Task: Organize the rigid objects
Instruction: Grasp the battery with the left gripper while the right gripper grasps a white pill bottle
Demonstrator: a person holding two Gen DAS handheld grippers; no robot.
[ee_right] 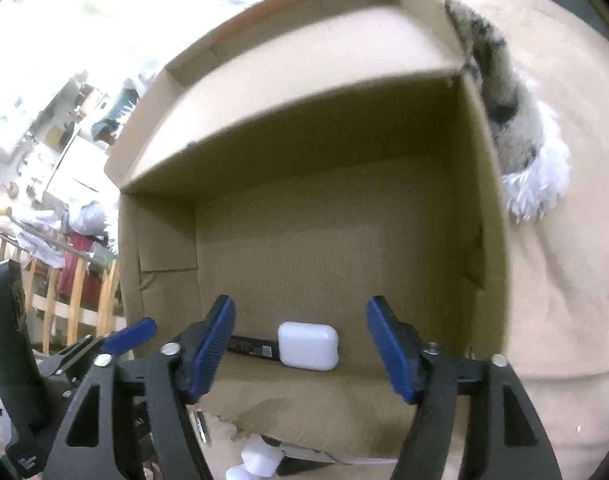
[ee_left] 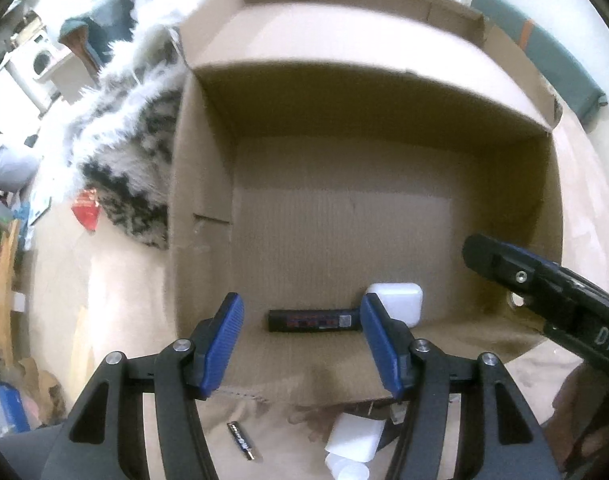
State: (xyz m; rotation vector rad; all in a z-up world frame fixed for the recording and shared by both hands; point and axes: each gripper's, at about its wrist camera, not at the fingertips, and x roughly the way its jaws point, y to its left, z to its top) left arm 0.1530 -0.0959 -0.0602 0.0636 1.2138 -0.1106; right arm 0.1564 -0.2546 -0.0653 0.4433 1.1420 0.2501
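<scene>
We hold both grippers above the open cardboard box (ee_left: 208,168). The left gripper (ee_left: 302,344) has its jaws spread, with nothing between the pads; the black stick-like device (ee_left: 312,320) lies on the box floor just beyond the gap. The right gripper (ee_right: 300,348) also has its jaws wide apart and empty; the white case (ee_right: 308,346) rests beyond them, touching the black device. A battery (ee_left: 240,440) lies outside the box, behind the left jaws.

A tan cloth-covered surface (ee_left: 116,320) carries an open cardboard box (ee_left: 200,184), a furry throw (ee_left: 136,152) and a battery (ee_left: 240,442).
</scene>
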